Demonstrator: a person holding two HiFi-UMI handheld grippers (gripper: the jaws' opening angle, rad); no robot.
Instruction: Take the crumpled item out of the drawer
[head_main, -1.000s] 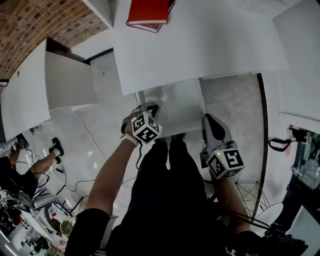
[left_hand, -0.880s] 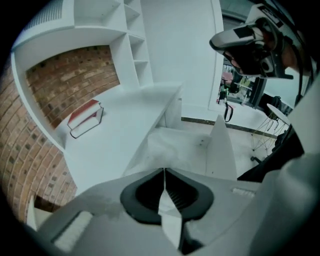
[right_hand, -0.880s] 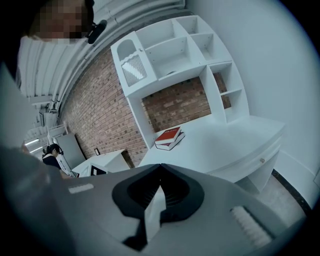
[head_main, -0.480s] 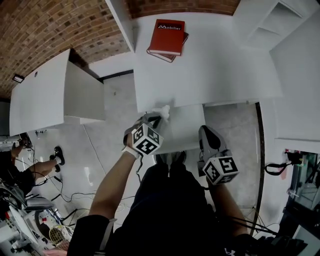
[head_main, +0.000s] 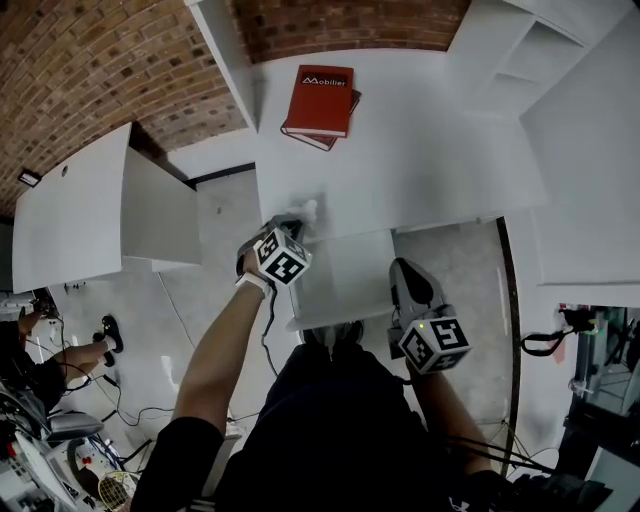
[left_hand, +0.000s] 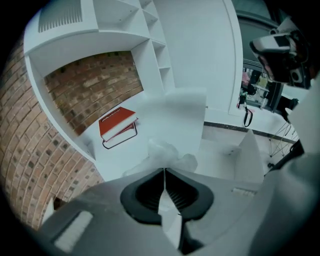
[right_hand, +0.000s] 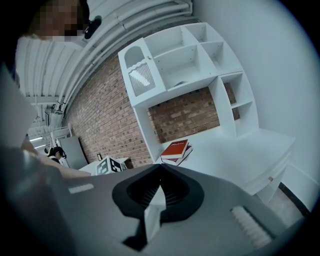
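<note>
Clamping the wad (left_hand: 167, 153) in the left gripper (head_main: 297, 222), we held it at frame centre, over the desk (head_main: 420, 160) edge beyond the drawer (head_main: 345, 280); the right gripper (head_main: 402, 270), lower right, was closed, empty.

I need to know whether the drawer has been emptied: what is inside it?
The open drawer shows only bare white floor. Its rear lies hidden under the desk top. The crumpled item sits pinched in the left gripper, outside it.
</note>
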